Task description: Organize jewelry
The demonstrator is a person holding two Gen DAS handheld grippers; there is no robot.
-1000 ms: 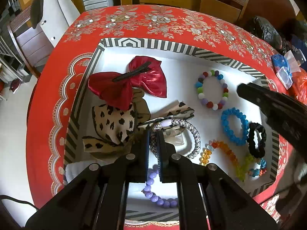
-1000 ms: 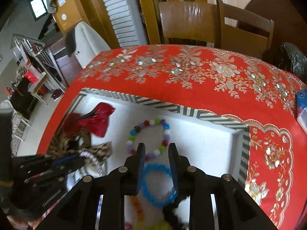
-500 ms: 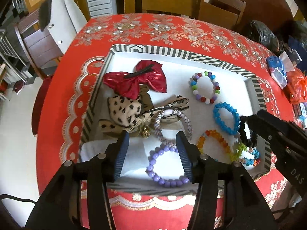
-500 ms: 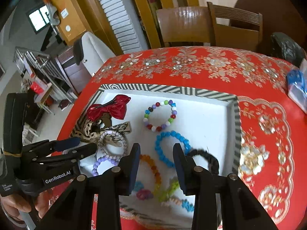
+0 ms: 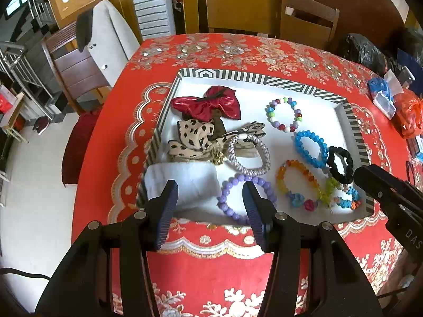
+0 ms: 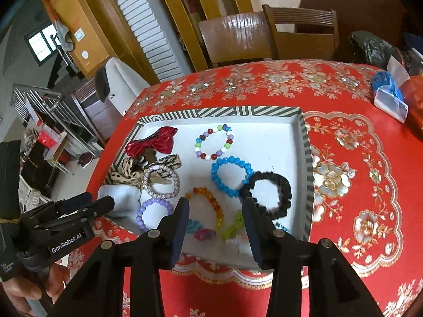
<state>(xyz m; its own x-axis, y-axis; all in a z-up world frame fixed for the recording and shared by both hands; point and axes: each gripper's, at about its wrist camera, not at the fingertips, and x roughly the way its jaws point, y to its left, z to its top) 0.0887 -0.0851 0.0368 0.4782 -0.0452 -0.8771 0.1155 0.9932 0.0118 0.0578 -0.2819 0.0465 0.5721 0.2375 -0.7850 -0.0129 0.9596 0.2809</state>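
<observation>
Left wrist view: left gripper [image 5: 210, 198] spread, nothing between pads, above near edge of white tray with striped rim [image 5: 264, 79]. Purple bead bracelet [image 5: 244, 198] in tray's near part, silver braided hair band [image 5: 249, 157] just beyond. Red satin bow [image 5: 208, 104] far left, leopard-print bow [image 5: 194, 138] beside it.

Right wrist view: right gripper [image 6: 215, 214], jaws opening, empty, over tray's near edge. Black scrunchie [image 6: 267, 194] at right, touching blue bead bracelet [image 6: 231, 175]. Multicolour bead bracelet [image 6: 214, 142] farther. Tray on red floral tablecloth [image 6: 357, 185].
</observation>
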